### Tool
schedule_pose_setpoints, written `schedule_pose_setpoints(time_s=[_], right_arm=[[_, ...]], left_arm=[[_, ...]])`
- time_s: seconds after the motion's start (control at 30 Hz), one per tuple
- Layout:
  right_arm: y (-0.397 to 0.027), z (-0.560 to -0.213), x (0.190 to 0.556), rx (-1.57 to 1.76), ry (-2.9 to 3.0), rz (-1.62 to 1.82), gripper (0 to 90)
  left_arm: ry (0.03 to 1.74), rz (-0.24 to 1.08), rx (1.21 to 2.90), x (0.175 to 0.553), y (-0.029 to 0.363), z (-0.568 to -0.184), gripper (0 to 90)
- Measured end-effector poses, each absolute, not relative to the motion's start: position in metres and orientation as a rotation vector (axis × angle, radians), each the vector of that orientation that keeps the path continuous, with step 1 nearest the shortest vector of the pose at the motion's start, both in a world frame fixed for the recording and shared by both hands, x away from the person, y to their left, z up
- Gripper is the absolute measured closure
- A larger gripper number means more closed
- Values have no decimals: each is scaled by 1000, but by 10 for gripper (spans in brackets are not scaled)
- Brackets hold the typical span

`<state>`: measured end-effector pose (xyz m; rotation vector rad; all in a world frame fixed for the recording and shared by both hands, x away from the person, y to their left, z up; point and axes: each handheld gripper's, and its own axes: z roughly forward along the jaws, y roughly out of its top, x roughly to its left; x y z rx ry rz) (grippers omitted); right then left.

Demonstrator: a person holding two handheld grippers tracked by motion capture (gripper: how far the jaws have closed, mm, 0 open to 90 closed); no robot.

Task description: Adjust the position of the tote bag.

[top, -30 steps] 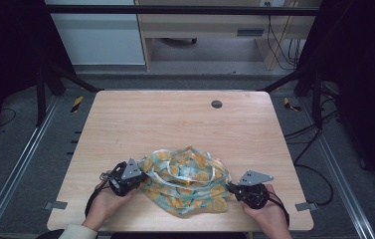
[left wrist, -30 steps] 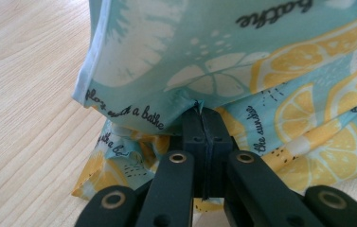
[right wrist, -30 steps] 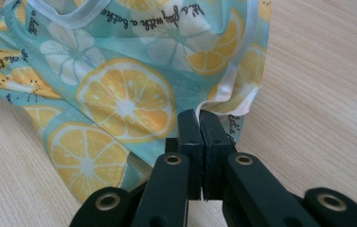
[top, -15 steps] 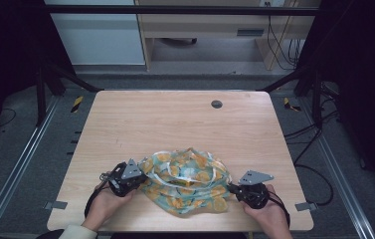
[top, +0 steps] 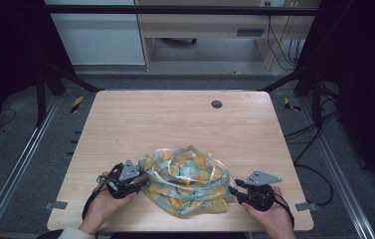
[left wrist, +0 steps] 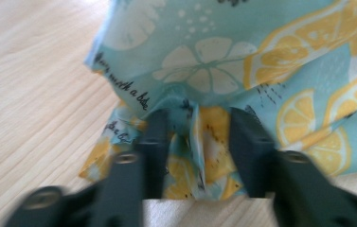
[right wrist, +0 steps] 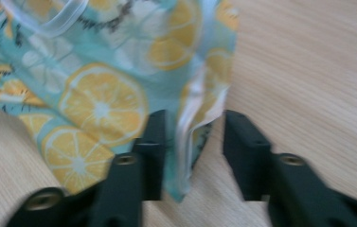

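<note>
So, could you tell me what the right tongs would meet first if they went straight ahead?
Most likely the lemon-print cloth: its folded edge already hangs between the open jaws of the right tongs.

Table (top: 140, 119): light wood top with rounded corners, a small dark round plug (top: 217, 104) near its far edge, right of the middle.
Floor (top: 21, 164): grey, with metal rails (top: 7, 186) along the table's left and right sides.
Far side: a pale cabinet (top: 95, 35) and a wooden desk (top: 210, 25).
Cables (top: 279, 35): hanging at the far right.
Light: even on the table, dark at both sides.
</note>
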<state>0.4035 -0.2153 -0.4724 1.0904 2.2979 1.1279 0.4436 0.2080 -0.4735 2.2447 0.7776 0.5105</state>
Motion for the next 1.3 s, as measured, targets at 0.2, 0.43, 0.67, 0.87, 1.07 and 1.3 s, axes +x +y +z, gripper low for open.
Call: schedule_pose_setpoints(time_s=[0.2,0.43,0.67,0.87,1.07,1.3], right_arm=[[-220,-465,393,1120,2244,1180,356],[-212,-442,388,1082,2203,1260,281],[-194,-413,407,1026,2218,1247,362],[-172,-408,445,1017,2291,1183,424],[-158,-424,478,1056,2398,1136,548],[-158,-419,476,989,2381,1197,887]], left_arm=[[802,503,2137,432,218,-459,343],[783,546,2052,427,218,-428,287],[732,586,2073,446,197,-394,299],[724,512,2174,472,176,-394,320],[691,449,2235,482,165,-406,465],[703,529,2162,477,168,-403,783]])
